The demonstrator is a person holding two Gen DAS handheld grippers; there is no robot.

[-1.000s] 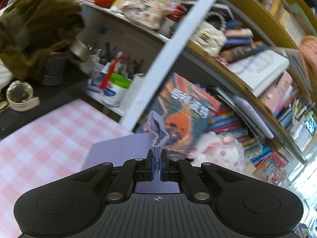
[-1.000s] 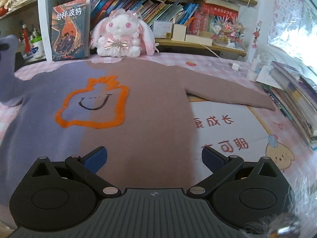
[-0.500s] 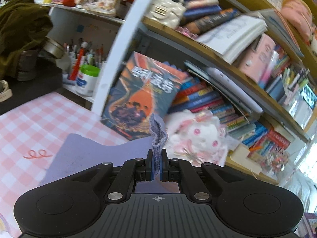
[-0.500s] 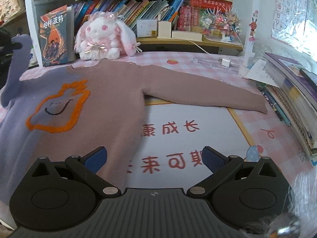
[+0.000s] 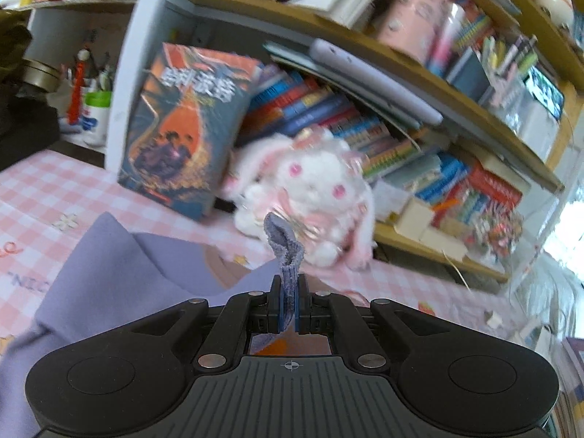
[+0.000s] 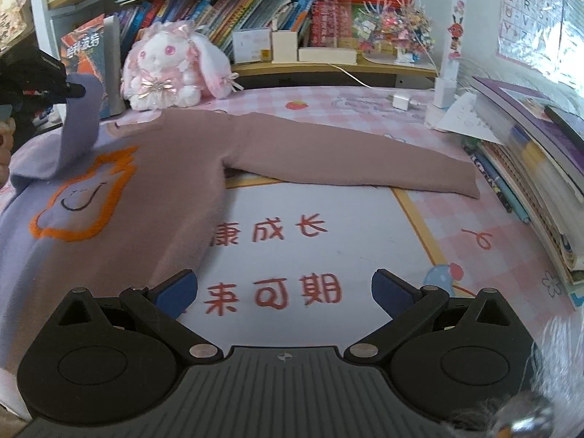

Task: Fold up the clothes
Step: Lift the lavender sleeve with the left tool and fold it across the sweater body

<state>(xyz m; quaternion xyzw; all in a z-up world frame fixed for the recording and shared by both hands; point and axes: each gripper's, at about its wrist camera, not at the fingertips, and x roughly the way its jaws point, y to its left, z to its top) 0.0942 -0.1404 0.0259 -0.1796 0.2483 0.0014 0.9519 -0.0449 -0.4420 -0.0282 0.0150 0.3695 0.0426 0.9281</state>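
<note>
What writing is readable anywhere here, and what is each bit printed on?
"康成长" and, beneath it, "来可期", upside down: red characters on the desk mat.
"哈利·波特", slightly blurred: standing book.
Alphabet letters, including "R" and "S": wall poster.
"NIC", cut off: mat edge.
Shelf book spines: too small to read.

Soft matt knit sweater [image 6: 153, 182]; fluffy plush rabbit [image 6: 171, 65]; smooth printed table mat [image 6: 328, 233].

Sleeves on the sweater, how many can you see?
2. The purple sleeve is lifted at the left, pinched in the left tongs. The brown sleeve lies flat on the table, stretched right.
</note>
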